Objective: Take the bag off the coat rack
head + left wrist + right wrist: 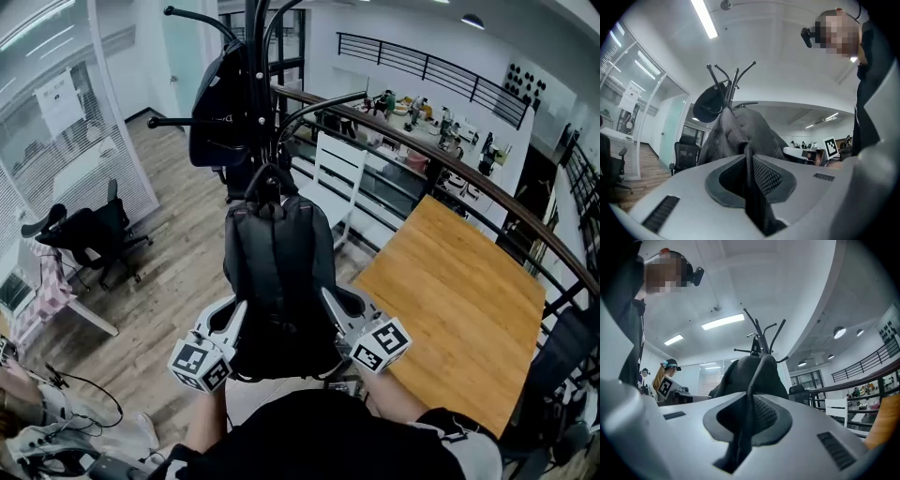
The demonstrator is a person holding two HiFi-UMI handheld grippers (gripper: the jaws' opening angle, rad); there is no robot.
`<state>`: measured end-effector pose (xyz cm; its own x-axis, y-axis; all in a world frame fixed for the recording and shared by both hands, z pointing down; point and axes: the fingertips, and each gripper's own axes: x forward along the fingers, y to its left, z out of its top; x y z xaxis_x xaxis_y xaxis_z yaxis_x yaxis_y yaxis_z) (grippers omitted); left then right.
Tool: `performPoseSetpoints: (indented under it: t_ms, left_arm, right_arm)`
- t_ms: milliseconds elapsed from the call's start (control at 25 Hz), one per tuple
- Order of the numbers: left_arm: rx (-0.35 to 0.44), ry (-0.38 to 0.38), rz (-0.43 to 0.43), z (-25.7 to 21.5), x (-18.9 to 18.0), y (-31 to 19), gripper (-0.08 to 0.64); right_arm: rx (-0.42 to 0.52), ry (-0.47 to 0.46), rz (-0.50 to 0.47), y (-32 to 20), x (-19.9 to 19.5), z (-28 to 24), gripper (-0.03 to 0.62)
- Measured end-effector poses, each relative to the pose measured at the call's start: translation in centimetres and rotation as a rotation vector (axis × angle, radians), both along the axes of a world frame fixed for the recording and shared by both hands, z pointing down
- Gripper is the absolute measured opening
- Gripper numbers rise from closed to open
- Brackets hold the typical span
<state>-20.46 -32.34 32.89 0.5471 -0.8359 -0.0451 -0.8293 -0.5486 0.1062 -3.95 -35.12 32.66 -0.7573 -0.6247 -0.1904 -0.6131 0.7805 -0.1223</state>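
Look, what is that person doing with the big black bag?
A person holds a pair of tongs in each hand. The left tongs and the right tongs each pinch the cloth of the black backpack, one on each side. The bag's top handle sits up against the coat rack. Whether it has slipped off its hook can't be told from here.

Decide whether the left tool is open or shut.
Shut: the left tool pinches a fold of the black backpack tightly between its jaws.
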Motion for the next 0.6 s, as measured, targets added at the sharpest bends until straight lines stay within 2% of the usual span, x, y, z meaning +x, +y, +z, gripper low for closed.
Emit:
performPoseSetpoints:
  t_ms: [600]
  left_arm:
    - [0.031,0.011,-0.075,-2.4,3.3,5.6,0.054]
  right_arm:
    - [0.046,-0.02,-0.094,4.7,3.2,-2.6,0.048]
